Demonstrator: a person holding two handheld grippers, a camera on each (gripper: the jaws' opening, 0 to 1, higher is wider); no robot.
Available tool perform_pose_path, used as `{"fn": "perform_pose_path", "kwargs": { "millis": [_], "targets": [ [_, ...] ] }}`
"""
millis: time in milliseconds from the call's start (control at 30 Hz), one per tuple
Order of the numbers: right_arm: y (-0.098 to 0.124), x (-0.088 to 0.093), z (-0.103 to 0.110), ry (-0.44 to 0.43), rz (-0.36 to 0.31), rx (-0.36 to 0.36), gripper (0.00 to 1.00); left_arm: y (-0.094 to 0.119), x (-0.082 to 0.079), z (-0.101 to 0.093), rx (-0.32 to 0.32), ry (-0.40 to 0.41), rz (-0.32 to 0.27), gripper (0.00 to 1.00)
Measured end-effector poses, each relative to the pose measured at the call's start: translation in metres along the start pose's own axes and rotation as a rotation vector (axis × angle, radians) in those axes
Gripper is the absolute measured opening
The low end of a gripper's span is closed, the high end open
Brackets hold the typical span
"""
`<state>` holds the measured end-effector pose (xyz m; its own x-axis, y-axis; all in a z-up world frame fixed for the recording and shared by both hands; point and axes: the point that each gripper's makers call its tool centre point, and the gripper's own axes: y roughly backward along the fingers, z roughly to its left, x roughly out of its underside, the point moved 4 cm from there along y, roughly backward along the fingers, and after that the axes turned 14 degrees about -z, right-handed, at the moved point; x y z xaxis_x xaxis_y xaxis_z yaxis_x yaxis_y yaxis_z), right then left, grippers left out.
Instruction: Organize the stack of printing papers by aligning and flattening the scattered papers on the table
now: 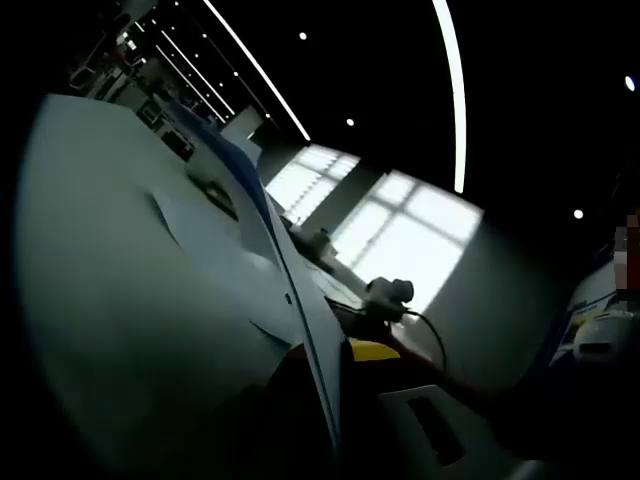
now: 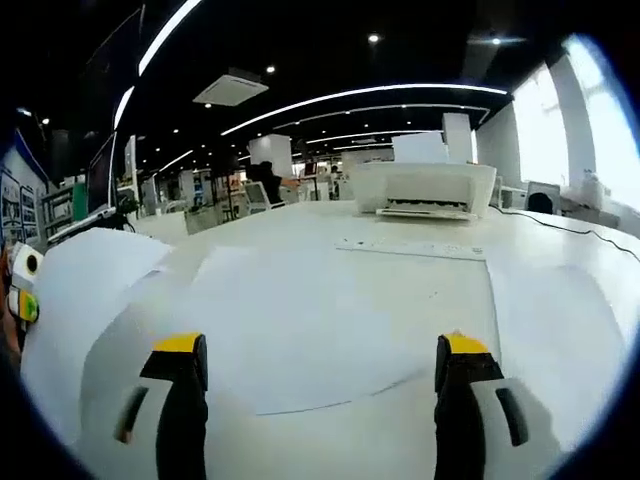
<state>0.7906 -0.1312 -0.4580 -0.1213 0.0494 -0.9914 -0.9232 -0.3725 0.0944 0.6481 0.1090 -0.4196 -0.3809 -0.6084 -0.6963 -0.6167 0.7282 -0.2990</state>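
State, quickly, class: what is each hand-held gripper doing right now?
Left hand-held gripper: cannot be told; a sheet of paper covers the view.
Right hand-held gripper: open, holding nothing, above the papers.

White table (image 2: 560, 300) carries it all: loose paper sheets (image 2: 300, 330) spread flat in front of the white printer (image 2: 425, 188), another sheet (image 2: 85, 285) left of it.

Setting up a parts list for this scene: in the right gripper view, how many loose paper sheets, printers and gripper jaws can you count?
Loose paper sheets: 3, one held up at left, one flat between the jaws, one at right
Printers: 1
Gripper jaws: 2, spread apart, yellow-tipped
Total: 6
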Motion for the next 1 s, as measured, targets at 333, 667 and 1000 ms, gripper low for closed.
{"fn": "perform_pose_path", "kwargs": {
  "millis": [333, 667, 1000],
  "targets": [
    [-0.003, 0.016, 0.007, 0.086, 0.067, 0.008, 0.88, -0.002, 0.004, -0.007, 0.001, -0.003, 0.001, 0.07],
    [-0.002, 0.015, 0.014, 0.085, 0.063, -0.032, 0.65, -0.003, 0.005, -0.009, 0.003, -0.003, 0.002, 0.07],
    [-0.001, 0.01, 0.01, 0.172, 0.034, -0.064, 0.34, -0.005, 0.008, -0.013, 0.004, -0.004, 0.003, 0.07]
  ]
}}
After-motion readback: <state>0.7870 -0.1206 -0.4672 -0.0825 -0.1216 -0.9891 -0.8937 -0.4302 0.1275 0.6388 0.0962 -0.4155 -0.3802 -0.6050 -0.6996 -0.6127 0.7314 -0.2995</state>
